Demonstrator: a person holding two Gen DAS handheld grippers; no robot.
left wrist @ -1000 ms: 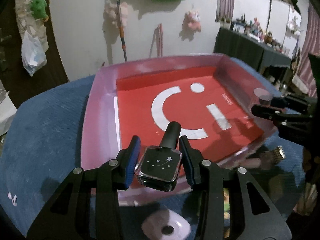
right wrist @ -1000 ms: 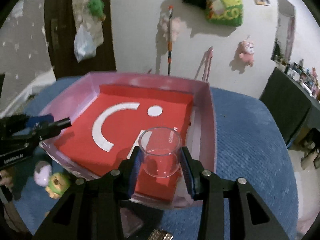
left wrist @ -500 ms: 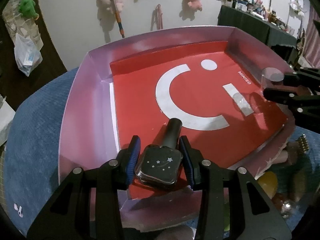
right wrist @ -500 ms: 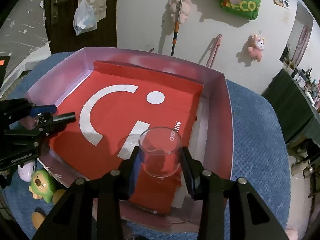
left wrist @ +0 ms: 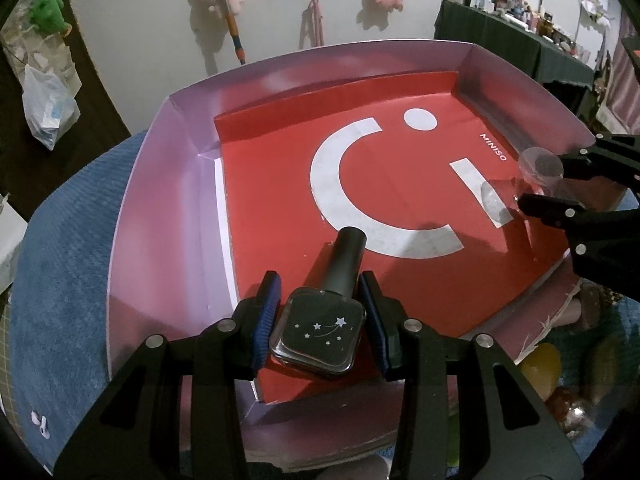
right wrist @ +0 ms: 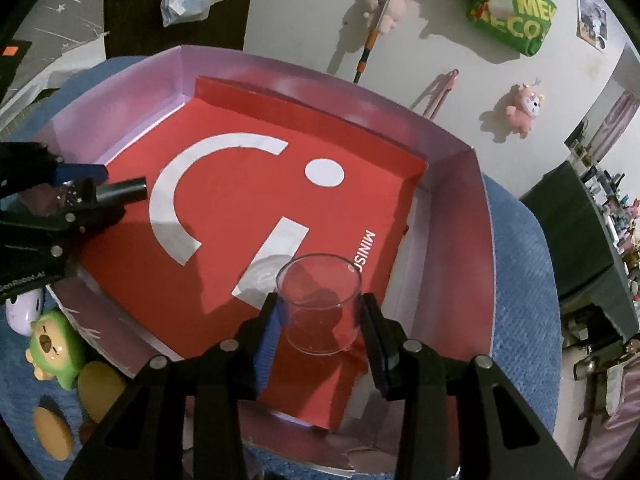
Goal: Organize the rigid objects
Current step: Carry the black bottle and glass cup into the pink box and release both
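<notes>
Left gripper fingers clamp a square dark nail polish bottle, silver stars on its face, black cap pointing ahead, low over the near-left part of the pink tray. Right gripper fingers grip a clear plastic cup, upright, at the tray's near-right red liner.

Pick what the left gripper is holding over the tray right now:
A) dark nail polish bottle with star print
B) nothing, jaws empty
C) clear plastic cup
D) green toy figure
A: the left gripper is closed on the dark nail polish bottle, star print facing up and cap pointing into the red-lined tray; the clear cup sits in the right gripper.
</notes>
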